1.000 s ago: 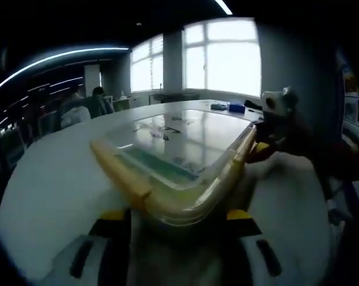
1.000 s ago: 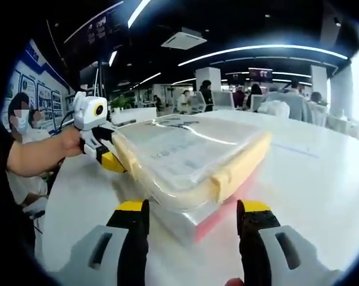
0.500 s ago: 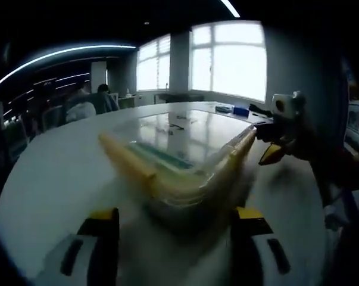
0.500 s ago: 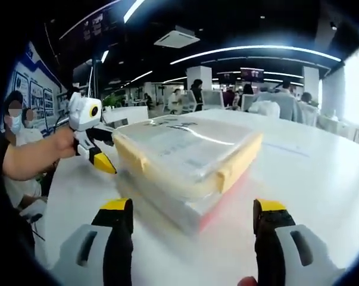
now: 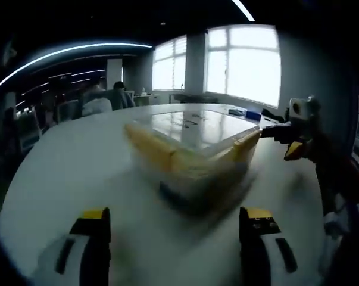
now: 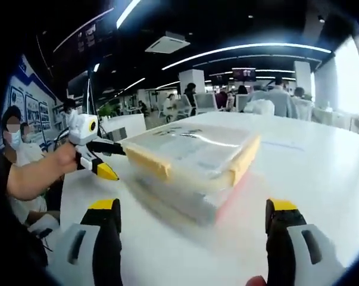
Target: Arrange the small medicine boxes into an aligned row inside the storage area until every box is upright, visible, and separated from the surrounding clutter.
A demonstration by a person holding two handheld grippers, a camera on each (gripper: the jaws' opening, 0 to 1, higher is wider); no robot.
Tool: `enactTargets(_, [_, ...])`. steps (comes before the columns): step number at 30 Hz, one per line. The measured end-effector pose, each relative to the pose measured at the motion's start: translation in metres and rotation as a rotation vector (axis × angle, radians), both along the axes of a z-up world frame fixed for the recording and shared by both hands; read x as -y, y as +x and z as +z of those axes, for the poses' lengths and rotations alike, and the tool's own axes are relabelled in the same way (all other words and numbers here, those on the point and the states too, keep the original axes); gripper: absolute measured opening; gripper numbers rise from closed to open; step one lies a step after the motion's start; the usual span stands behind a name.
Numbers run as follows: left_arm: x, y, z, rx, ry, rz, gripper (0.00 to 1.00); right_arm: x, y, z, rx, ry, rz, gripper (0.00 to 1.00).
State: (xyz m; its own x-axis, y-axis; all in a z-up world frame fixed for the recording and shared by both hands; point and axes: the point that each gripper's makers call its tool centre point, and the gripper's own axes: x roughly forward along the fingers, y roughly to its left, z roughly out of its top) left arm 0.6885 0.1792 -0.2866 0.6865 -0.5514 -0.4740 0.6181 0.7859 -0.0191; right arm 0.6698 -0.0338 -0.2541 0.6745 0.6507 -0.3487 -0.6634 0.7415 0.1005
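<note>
A clear lidded storage box [image 5: 191, 149] with yellow latches sits on the white table [image 5: 66, 173]. Its contents are blurred; a pink edge shows through its lower side [image 6: 231, 196]. My left gripper [image 5: 174, 229] is open, its yellow-tipped jaws wide apart and short of the box. The right gripper [image 5: 289, 140] comes in from the right beside the box's far corner, jaws apart. In the right gripper view the box [image 6: 191, 161] lies ahead of my open right gripper [image 6: 194, 223]. The left gripper [image 6: 99, 156], held by a hand [image 6: 54, 164], is off the box's left corner.
The table [image 6: 310, 173] stretches wide around the box. Small blue items [image 5: 250, 113] lie at its far edge near bright windows. Seated people [image 6: 277, 101] and chairs fill the background; two more people [image 6: 15, 128] are at the left.
Both grippers have drawn back from the box and their jaws stand wider apart. The box, earlier close between the jaws, now rests further off on the table.
</note>
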Motion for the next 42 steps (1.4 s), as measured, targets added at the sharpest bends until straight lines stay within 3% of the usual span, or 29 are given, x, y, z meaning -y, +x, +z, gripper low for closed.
enactTargets(11, [0.000,-0.027,0.017,0.021,-0.008,-0.010,0.90,0.002,-0.026,0.008,-0.002,0.053,-0.020,1.00])
enactTargets(15, [0.000,-0.052,0.019,-0.001,-0.017,-0.011,0.90,0.003,-0.043,0.008,-0.011,0.071,-0.033,1.00])
enactTargets(19, [-0.012,-0.061,0.013,-0.014,0.062,0.009,0.90,0.006,-0.049,0.012,0.002,0.086,-0.040,1.00])
enactTargets(29, [-0.023,-0.096,0.026,-0.027,-0.001,-0.004,0.90,0.003,-0.069,0.008,-0.020,0.102,0.004,1.00])
enactTargets(31, [-0.025,-0.103,0.028,-0.022,0.014,-0.007,0.90,0.004,-0.074,0.006,-0.029,0.088,0.011,1.00])
enactTargets(33, [-0.038,-0.102,0.027,0.003,0.100,0.017,0.90,0.007,-0.076,0.007,-0.039,0.078,0.014,1.00])
enactTargets(34, [-0.038,-0.105,0.028,0.000,0.104,0.014,0.90,0.009,-0.077,0.008,-0.045,0.080,0.003,1.00])
enactTargets(38, [-0.030,-0.118,0.032,-0.041,0.017,-0.033,0.90,0.016,-0.085,0.009,-0.057,0.049,-0.026,1.00])
enactTargets(42, [-0.033,-0.122,0.034,-0.046,0.021,-0.043,0.90,0.012,-0.102,0.015,-0.051,0.047,-0.022,1.00])
